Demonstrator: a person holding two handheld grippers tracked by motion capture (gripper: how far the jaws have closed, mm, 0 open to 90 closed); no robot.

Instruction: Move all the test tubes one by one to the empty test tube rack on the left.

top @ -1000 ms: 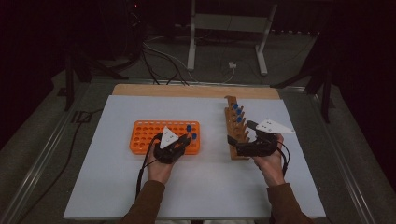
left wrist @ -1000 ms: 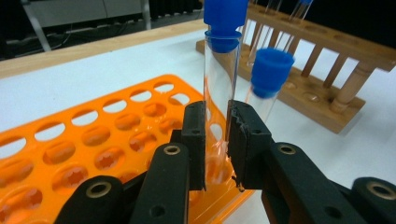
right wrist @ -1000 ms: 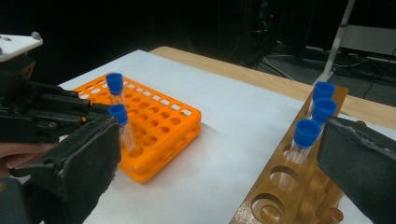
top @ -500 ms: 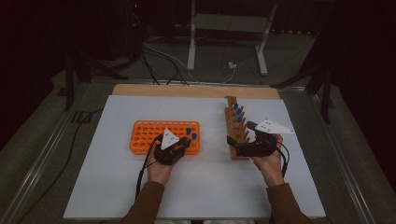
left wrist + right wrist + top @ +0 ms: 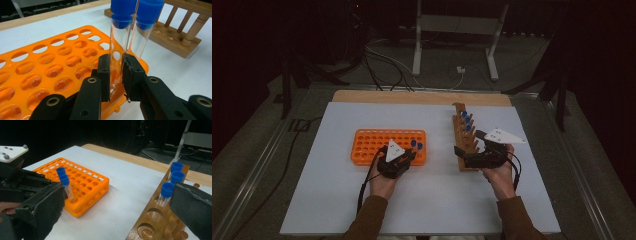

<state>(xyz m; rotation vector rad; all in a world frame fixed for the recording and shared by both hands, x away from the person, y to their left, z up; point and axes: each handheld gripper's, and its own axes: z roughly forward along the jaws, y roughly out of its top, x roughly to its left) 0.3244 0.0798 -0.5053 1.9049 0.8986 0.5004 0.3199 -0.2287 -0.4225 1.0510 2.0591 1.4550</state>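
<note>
Clamping a blue-capped tube (image 5: 117, 50) in my left tool (image 5: 116, 72) at the orange rack (image 5: 50, 72).

The jaws press on the clear glass low down; the tube stands near-upright in a hole at the rack's near corner, a second capped tube (image 5: 142, 37) just beside it. My right tool (image 5: 469, 156), jaws wide apart and holding nothing, sits at the wooden rack (image 5: 464, 142) with three capped tubes (image 5: 166, 193), on the white counter (image 5: 437, 200).

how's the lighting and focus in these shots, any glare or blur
High view: dim, dark surroundings, white table evenly lit. Left gripper view: sharp on the clear tube; the wooden rack is slightly soft. Right gripper view: near jaws blurred, black background, orange rack crisp.
</note>
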